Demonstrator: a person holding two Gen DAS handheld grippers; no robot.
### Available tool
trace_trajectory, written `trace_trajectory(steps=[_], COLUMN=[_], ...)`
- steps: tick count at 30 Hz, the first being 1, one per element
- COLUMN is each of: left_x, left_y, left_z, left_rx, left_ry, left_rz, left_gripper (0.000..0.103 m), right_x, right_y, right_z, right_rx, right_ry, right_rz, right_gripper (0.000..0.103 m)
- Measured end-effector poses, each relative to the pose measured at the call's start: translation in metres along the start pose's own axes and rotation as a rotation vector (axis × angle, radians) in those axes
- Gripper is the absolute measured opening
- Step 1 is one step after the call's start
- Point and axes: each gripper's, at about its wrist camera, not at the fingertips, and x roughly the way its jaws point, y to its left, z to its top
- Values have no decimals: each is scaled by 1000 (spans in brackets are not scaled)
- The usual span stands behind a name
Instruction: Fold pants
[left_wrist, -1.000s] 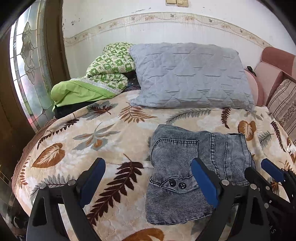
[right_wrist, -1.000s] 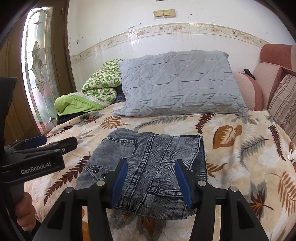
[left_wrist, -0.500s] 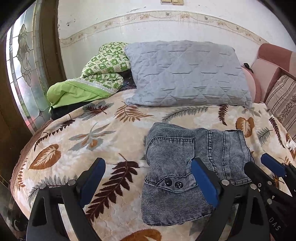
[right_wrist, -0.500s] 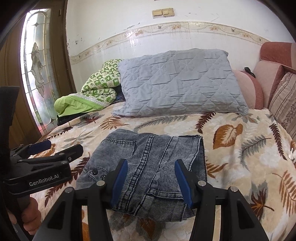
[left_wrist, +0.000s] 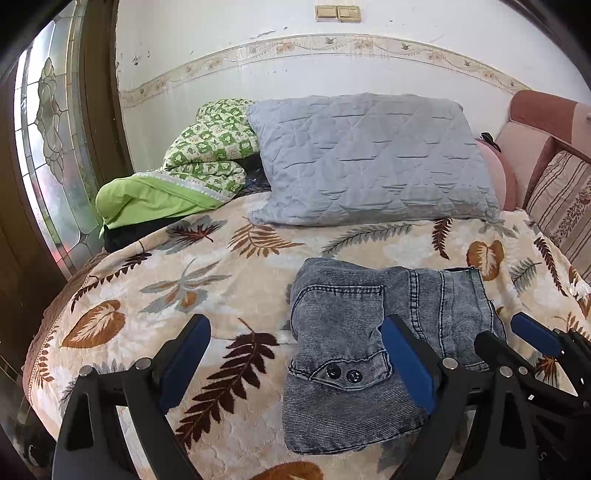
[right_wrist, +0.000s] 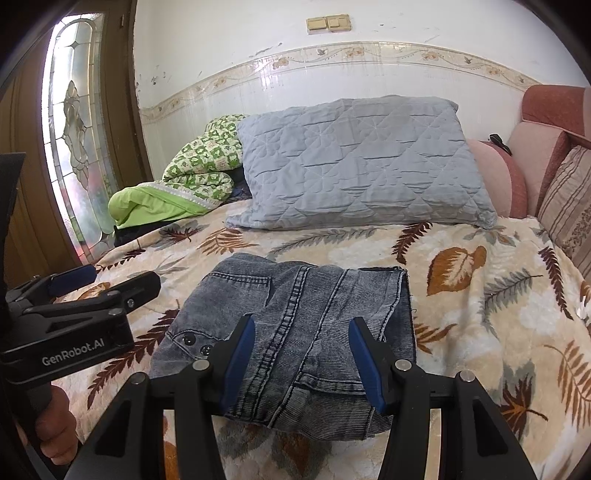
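In the left wrist view, a bed with a leaf-pattern blanket (left_wrist: 207, 280) fills the room; a grey pillow (left_wrist: 369, 158) leans at the tiled wall. The folded pants (left_wrist: 354, 332) lie on the blanket. The left gripper (left_wrist: 295, 354) hangs above, jaws wide apart and empty.

In the right wrist view, the right gripper (right_wrist: 301, 356) hovers over the pants (right_wrist: 295, 314), jaws apart, holding nothing.
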Motion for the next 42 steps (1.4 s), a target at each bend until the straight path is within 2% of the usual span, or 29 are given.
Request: trace_trajectory(steps=[42], left_x=[-2], left_y=[-7], left_z=[-1], left_rx=[33], left_ry=[-1], left_rz=[-20], left_gripper=[94], right_x=[3], right_y=[5], right_z=[-3], right_rx=[-28], right_ry=[26], right_rz=[5], right_gripper=[57])
